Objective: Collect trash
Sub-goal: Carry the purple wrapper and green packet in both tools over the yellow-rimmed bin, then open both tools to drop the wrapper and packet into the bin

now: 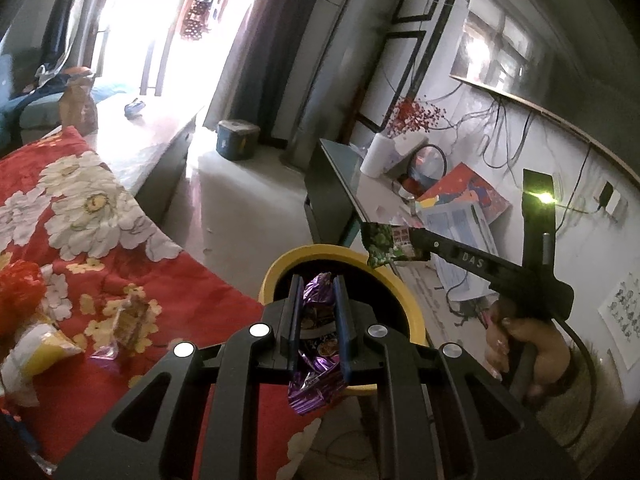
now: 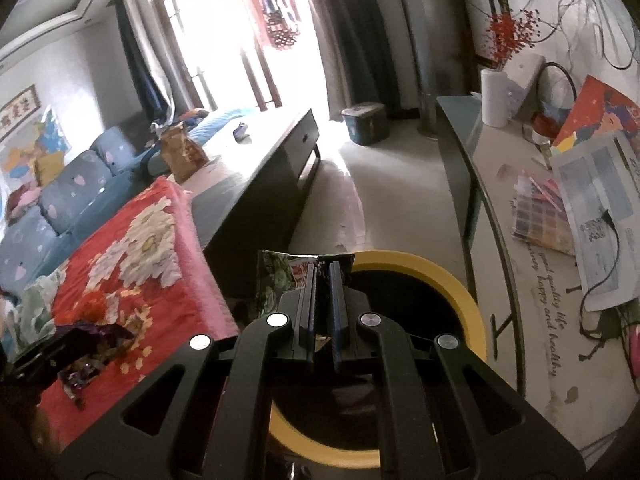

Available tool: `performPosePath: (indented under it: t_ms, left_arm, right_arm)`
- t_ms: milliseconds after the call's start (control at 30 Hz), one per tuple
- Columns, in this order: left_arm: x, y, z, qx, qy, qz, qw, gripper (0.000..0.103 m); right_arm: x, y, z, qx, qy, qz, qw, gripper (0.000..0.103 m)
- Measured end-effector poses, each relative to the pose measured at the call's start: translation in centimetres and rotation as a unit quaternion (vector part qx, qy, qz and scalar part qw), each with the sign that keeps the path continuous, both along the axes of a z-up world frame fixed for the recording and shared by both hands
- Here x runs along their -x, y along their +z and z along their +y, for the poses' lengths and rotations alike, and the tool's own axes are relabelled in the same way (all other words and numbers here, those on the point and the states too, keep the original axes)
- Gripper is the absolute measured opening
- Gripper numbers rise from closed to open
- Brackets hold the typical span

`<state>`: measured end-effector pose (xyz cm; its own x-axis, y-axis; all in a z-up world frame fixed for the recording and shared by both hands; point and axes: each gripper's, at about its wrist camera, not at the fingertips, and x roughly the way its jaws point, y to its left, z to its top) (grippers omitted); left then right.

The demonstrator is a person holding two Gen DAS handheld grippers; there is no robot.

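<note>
My left gripper (image 1: 316, 280) is shut on a crumpled purple foil wrapper (image 1: 316, 376), held over the dark mouth of a yellow-rimmed bin (image 1: 416, 312). My right gripper (image 2: 323, 266) is shut on a green snack packet (image 2: 276, 276), which hangs at the bin's (image 2: 460, 292) left rim. In the left wrist view the right gripper (image 1: 394, 242) reaches in from the right with the green packet (image 1: 380, 244) above the bin's far rim. More trash lies on the red floral cloth (image 1: 200, 280): a yellow-white bag (image 1: 40, 348) and a small clear wrapper (image 1: 130, 320).
A low dark table (image 2: 260, 184) stands beyond the cloth, a blue sofa (image 2: 68, 196) to the left. A long side counter (image 2: 532, 280) with papers, a white roll and a cable runs along the right. A blue-lidded box (image 2: 366, 122) sits on the floor by the window.
</note>
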<state>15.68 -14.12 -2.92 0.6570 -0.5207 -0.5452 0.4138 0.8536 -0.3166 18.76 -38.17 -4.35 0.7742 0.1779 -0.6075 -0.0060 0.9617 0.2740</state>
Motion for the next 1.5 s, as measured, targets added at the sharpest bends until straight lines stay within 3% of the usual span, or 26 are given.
performPosePath:
  t_ms: [433, 1500]
  left_arm:
    - [-0.6, -1.2, -2.6, -0.009, -0.024, 0.007, 0.9996, 0.015]
    - [-3.0, -5.4, -7.6, -0.024, -0.063, 0.043, 0.9968, 0.015]
  right_arm:
    - [-0.4, -1.0, -1.5, 0.021, -0.03, 0.009, 0.999, 0.003]
    - [-1.5, -4.5, -4.6, 0.003, -0.06, 0.058, 0.996, 0.003]
